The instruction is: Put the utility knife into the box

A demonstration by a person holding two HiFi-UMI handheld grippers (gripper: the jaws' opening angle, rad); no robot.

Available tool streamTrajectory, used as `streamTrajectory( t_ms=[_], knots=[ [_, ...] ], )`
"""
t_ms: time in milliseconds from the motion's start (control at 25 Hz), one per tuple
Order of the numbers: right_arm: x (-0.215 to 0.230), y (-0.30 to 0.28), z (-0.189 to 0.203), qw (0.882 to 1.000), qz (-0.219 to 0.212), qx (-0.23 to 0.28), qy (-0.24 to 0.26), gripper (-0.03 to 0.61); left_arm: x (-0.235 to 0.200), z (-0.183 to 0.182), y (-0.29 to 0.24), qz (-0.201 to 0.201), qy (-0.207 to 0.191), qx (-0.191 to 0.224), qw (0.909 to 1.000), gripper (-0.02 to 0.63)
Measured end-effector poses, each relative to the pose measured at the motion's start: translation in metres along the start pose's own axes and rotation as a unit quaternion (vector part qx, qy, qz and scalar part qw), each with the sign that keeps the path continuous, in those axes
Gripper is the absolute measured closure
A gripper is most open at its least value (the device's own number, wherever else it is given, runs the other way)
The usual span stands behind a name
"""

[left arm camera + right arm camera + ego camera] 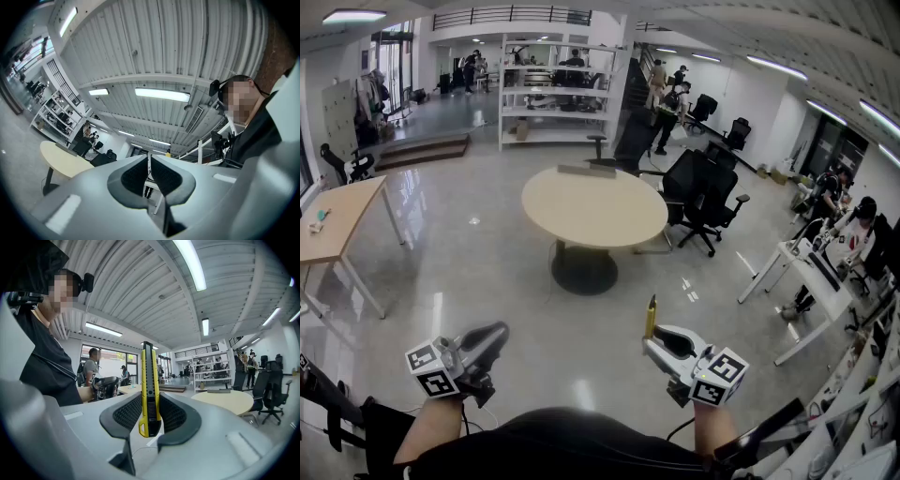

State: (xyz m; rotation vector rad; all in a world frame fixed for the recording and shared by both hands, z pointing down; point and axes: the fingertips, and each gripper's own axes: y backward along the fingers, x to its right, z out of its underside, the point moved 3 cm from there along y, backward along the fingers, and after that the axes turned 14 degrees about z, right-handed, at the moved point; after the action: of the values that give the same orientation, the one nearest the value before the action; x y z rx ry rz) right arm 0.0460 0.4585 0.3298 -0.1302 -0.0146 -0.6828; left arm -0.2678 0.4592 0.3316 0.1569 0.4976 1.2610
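The right gripper (pixel 150 417) is grasping the utility knife (pixel 150 376) near its tail end. Its jaws are clamping the flat sides, and the body is standing upright above them. The knife is judged to be light and rigid, with a smooth casing that may slip, so a firm hold low on the flat sides is advisable. The left gripper (pixel 150 177) is holding its jaws closed together with nothing between them. No box is showing in any view.

Knife: slim yellow plastic utility knife (pixel 150 380) with a black slider strip running down its middle.
Pose: I see it standing upright, looped tail end lowest, narrow tip pointing up.
Place: carried clear of any surface in the right gripper (pixel 150 398), poking up from its front in the head view (pixel 652 317).
Grip: black ribbed pads (pixel 127 412) press on its lower part from both sides, and most of the body rises above them.
Blade: I can't tell whether it is out.
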Motion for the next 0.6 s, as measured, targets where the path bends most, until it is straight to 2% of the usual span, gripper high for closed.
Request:
streamTrajectory(
  t_ms=[600],
  knots=[
    [0.049, 0.035, 0.006, 1.000, -0.013, -0.007, -0.011, 0.445, 0.006, 0.025, -0.064, 0.003, 0.004, -0.013, 0.9999, 0.611]
  ],
)
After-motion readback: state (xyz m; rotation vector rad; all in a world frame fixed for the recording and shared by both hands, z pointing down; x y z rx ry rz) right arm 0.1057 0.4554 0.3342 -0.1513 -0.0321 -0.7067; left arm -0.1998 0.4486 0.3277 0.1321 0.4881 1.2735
